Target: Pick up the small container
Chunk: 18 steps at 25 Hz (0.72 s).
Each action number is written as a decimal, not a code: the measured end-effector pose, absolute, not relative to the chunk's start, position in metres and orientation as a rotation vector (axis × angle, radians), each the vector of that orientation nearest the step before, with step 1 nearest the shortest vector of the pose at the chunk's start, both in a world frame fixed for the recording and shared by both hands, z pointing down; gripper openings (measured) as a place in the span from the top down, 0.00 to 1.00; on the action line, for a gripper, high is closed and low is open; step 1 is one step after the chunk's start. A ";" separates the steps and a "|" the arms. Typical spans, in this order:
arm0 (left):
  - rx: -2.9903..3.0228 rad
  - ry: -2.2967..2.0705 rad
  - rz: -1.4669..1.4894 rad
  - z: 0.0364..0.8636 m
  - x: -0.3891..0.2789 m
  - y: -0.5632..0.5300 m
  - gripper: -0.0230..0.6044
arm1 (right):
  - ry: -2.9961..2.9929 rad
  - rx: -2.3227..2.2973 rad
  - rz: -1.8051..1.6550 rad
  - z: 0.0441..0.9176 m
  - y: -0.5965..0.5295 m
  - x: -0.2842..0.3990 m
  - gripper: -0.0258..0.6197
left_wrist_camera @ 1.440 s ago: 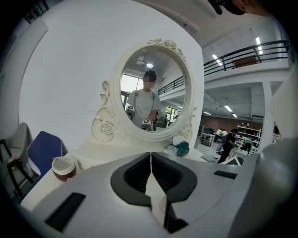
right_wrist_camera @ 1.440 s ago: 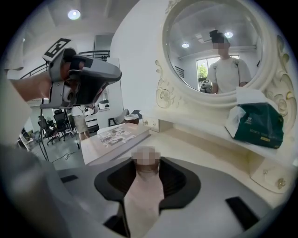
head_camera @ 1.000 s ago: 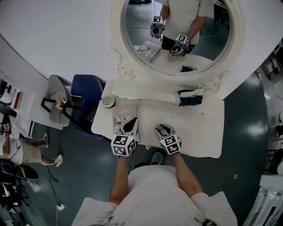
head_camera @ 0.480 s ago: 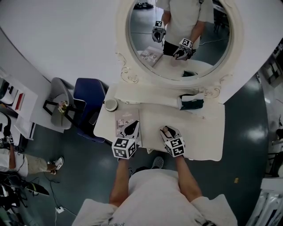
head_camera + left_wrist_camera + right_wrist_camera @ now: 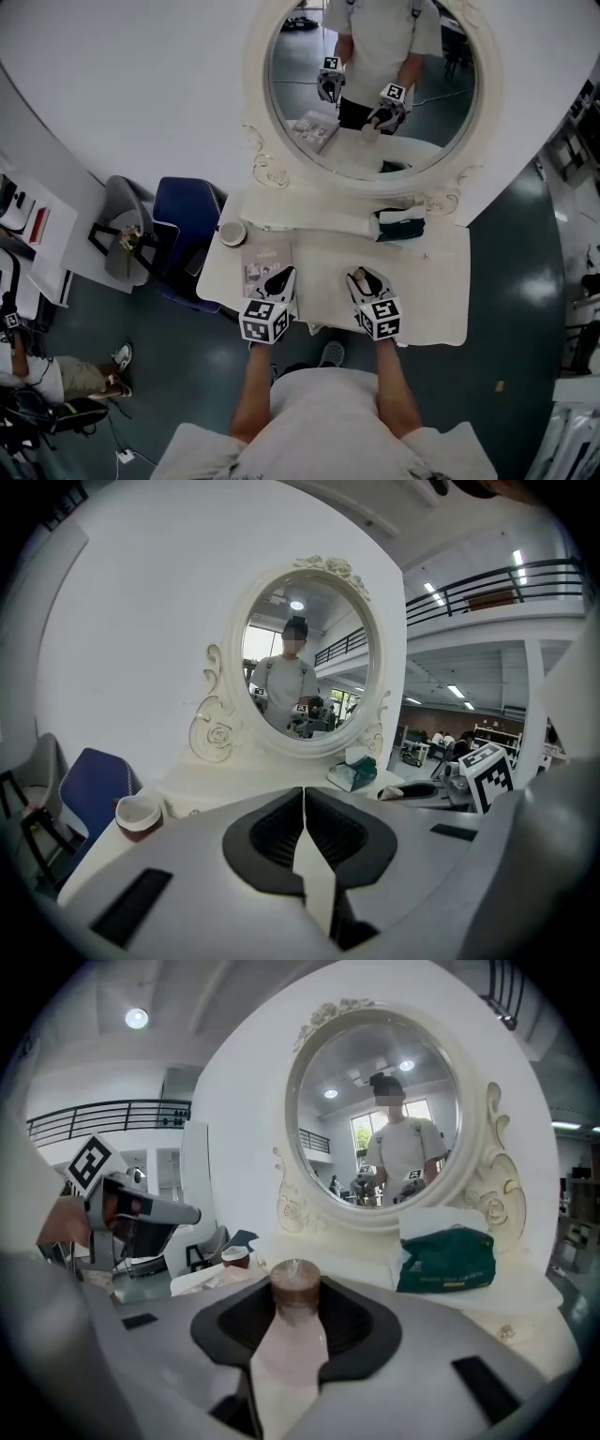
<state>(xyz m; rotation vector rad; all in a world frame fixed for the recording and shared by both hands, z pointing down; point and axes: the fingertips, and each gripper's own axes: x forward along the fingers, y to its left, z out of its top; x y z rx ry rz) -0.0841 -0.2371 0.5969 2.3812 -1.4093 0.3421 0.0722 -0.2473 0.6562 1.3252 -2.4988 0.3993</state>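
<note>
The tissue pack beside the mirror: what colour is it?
Dark green, white on top; the tissue pack shows best in the right gripper view.

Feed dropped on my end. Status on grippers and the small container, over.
Right gripper shut on small container, a brown-capped bottle. Left gripper shut, empty. Tissue pack back by mirror, not in the way.

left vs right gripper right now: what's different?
The left gripper has its jaws together with nothing between them; the right gripper has its jaws clamped on the small container, a pink bottle with a brown cap. In the head view the left gripper sits over the booklet, the right gripper over bare table. Both point toward the mirror.
</note>
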 end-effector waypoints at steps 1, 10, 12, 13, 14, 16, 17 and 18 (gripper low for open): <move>2.384 -1.407 0.344 0.597 -0.083 -0.238 0.92 | -2.500 1.343 0.390 0.650 -0.249 0.075 0.73; 2.403 -1.400 0.357 0.593 -0.078 -0.241 0.92 | -2.533 1.412 0.351 0.614 -0.258 0.091 0.73; 2.405 -1.403 0.354 0.590 -0.078 -0.243 0.92 | -2.541 1.424 0.344 0.604 -0.260 0.094 0.73; 2.405 -1.404 0.351 0.589 -0.079 -0.244 0.92 | -2.542 1.433 0.335 0.599 -0.260 0.095 0.73; 2.405 -1.405 0.347 0.589 -0.079 -0.245 0.92 | -2.543 1.442 0.324 0.594 -0.261 0.096 0.73; 2.405 -1.405 0.344 0.587 -0.078 -0.246 0.92 | -2.552 1.456 0.304 0.584 -0.262 0.098 0.73; 2.405 -1.405 0.343 0.586 -0.078 -0.246 0.92 | -2.559 1.459 0.297 0.580 -0.262 0.099 0.73; 2.406 -1.404 0.342 0.586 -0.077 -0.245 0.92 | -2.565 1.460 0.292 0.575 -0.261 0.101 0.73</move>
